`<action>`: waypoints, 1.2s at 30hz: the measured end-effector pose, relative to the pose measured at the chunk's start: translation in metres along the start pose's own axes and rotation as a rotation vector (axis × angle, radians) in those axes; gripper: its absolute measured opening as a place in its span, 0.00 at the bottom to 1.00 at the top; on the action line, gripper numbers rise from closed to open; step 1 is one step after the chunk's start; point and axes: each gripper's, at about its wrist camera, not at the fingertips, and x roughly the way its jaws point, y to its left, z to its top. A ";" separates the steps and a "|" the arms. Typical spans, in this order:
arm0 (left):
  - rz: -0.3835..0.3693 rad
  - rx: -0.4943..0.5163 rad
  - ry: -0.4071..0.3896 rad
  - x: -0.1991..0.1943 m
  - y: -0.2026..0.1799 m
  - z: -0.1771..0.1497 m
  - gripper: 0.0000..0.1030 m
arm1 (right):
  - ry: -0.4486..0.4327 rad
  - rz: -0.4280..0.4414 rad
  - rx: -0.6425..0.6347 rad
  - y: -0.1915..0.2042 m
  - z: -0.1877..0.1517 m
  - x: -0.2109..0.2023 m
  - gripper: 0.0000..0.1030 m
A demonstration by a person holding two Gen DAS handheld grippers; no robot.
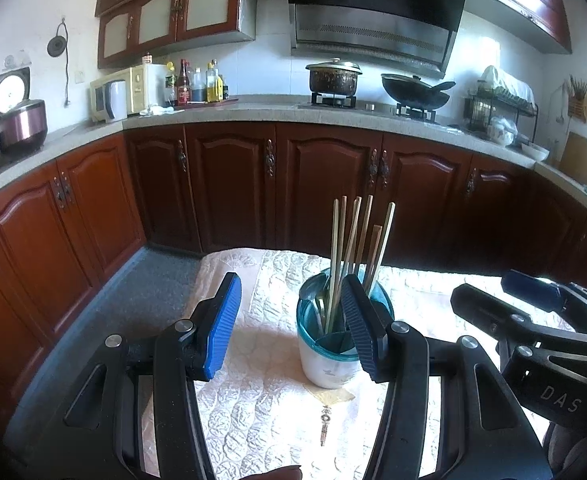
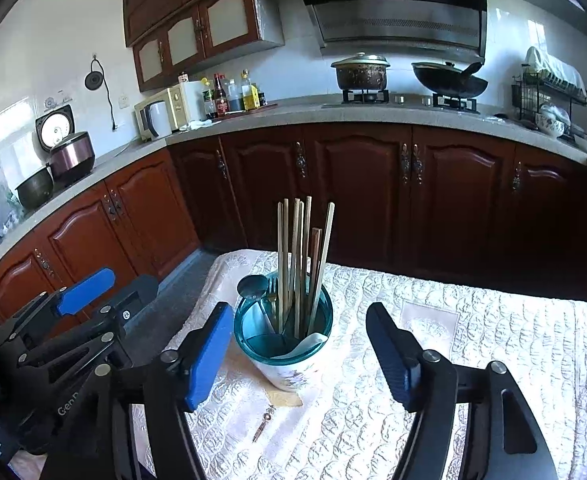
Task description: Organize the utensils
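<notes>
The right gripper (image 2: 299, 344) is held with its jaws spread and nothing pinched, just in front of the utensil holder (image 2: 283, 336); the left gripper (image 1: 291, 320) is likewise spread and empty beside the holder, its right pad overlapping the rim in view. Both appear kept clear because the load looks already stowed. The holder is stood upright on the quilted tablecloth (image 2: 473, 344). Inside it, the chopsticks (image 2: 299, 256) are stood on end, long axes near vertical, fanning slightly, beside a spoon (image 2: 252, 285).
</notes>
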 end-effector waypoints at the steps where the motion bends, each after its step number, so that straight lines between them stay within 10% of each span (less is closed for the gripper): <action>1: 0.005 0.003 -0.004 -0.001 0.000 0.001 0.50 | 0.000 0.001 -0.002 0.002 0.000 0.000 0.65; 36: 0.061 0.026 0.029 0.026 -0.004 0.005 0.50 | 0.061 0.014 -0.005 -0.005 -0.003 0.043 0.65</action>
